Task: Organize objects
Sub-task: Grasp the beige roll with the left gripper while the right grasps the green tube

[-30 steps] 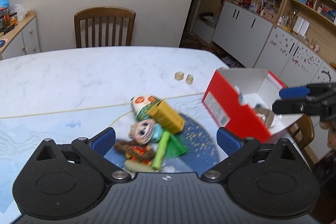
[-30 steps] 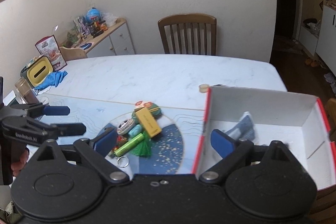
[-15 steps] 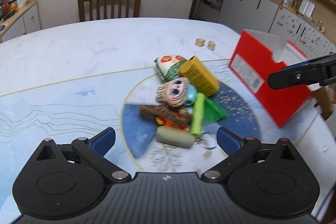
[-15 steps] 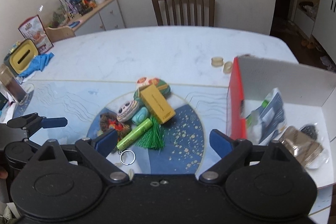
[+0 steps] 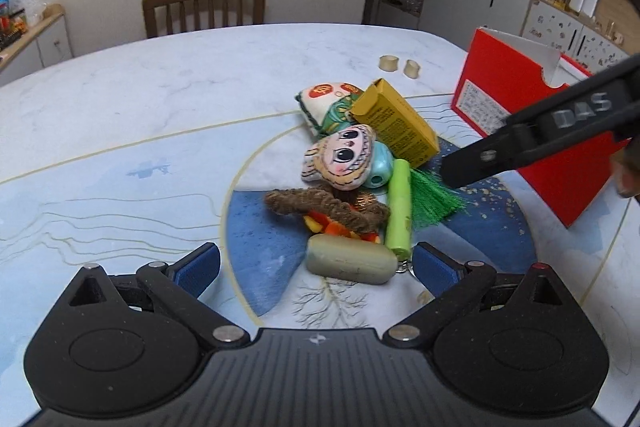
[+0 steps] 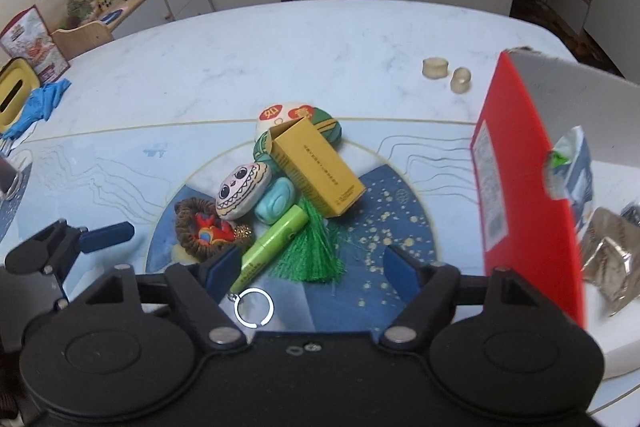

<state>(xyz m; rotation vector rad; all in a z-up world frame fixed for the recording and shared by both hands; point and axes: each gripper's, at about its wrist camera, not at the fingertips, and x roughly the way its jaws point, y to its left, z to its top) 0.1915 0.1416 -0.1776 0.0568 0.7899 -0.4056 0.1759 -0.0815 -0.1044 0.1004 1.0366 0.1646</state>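
Both grippers hover over a heap of small things at the centre of the table point(image 5: 120, 99), a red box point(image 6: 528, 187) at the right of the frame.

The left gripper point(image 5: 316, 263) has its jaws wide apart and empty, just short of a grey-green cylinder point(image 5: 348, 264) at the near end of the heap. The right gripper point(image 6: 308, 267) has jaws that have just been closing; they are still apart and grip nothing, though the green tube point(image 6: 276, 243) with its tassel point(image 6: 312, 251) lies between them. Behind these lie a yellow carton point(image 6: 316, 167), a face-printed pouch point(image 6: 240, 191), a turquoise piece point(image 6: 276, 201) and a woven brown ring point(image 6: 200, 227). The red box holds crumpled wrappers point(image 6: 612, 255).
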